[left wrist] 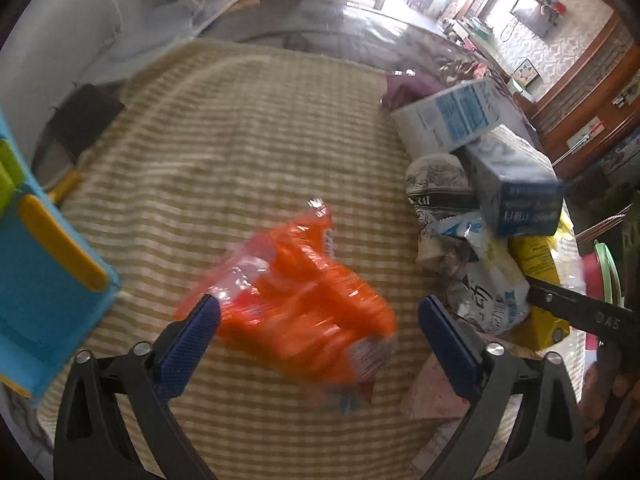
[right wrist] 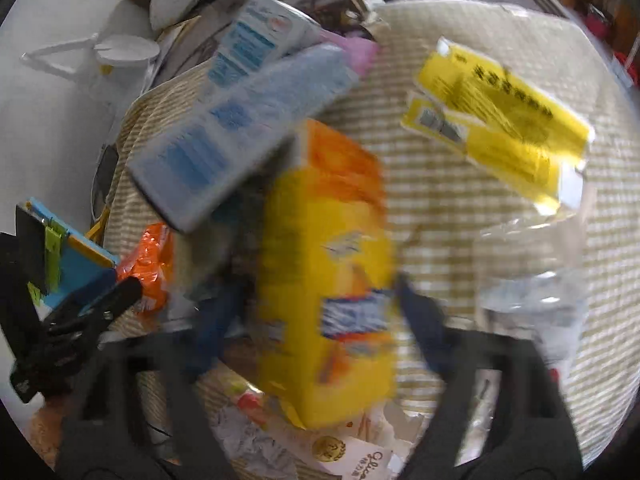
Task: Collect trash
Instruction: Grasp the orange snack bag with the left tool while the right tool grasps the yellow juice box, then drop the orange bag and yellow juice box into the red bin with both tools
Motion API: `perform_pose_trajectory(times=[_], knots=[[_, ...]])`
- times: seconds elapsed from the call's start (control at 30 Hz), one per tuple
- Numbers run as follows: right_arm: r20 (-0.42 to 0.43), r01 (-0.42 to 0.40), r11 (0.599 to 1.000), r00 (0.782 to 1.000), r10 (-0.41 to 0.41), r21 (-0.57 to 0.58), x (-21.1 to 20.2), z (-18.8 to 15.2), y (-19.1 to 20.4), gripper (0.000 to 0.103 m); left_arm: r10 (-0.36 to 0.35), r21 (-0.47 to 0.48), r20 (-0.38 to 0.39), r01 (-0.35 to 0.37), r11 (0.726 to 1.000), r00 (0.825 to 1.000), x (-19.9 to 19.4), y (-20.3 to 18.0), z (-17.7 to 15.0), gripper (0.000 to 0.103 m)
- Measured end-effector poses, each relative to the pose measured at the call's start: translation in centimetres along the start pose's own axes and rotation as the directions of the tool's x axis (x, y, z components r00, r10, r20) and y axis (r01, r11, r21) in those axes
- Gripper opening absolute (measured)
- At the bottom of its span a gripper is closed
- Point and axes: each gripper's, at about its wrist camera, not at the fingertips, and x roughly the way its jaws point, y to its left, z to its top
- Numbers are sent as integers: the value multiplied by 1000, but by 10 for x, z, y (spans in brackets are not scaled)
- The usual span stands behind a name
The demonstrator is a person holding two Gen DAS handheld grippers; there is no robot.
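An orange plastic wrapper [left wrist: 304,296] lies on the striped mat between the open fingers of my left gripper [left wrist: 320,320]; the blue pads do not press it. It also shows in the right wrist view [right wrist: 150,264]. My right gripper [right wrist: 316,312] is open around a yellow and orange box [right wrist: 324,280], with a blue finger on each side; the view is blurred, and contact cannot be told. A pile of trash lies at the right: a crumpled paper cup [left wrist: 436,184], white wrappers [left wrist: 488,280] and blue and white cartons [left wrist: 512,184].
A blue and yellow bin edge [left wrist: 44,280] stands at the left. A yellow flat packet [right wrist: 500,128] and a clear plastic bottle [right wrist: 532,280] lie on the mat [left wrist: 240,140]. Two blue and white cartons [right wrist: 240,120] lean over the yellow box. Papers [right wrist: 360,456] lie under it.
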Motion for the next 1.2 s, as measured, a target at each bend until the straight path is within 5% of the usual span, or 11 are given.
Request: perform_pose_trajectory(times=[0.07,0.17,0.43,0.67,0.93,1.2], knots=[[49,7,1000,999,-6,-11,-13,-2,4,62,-8,1,-6,8,1000,1000,7,2,1,58],[119,-15,1000,993,17,-14,-33,-3,9,62,-52,4,12,51,999,999,6,2,2,46],[306,-48,998,950,54,-27,-102,-17,17,62,-109,60,160,101,993,981,-53,-20,8,43],[426,-30,1000,904,24,7,-157,-26,-17,62,-239,269,288,161,950,927,-119,-108,6,43],[504,43,988,856,-114,150,-235,-48,-148,62,-389,444,266,245,862,882,-137,-245,-15,44],[425,118,929,864,-270,350,-257,-72,-304,62,-514,514,119,390,764,850,-101,-377,-38,44]])
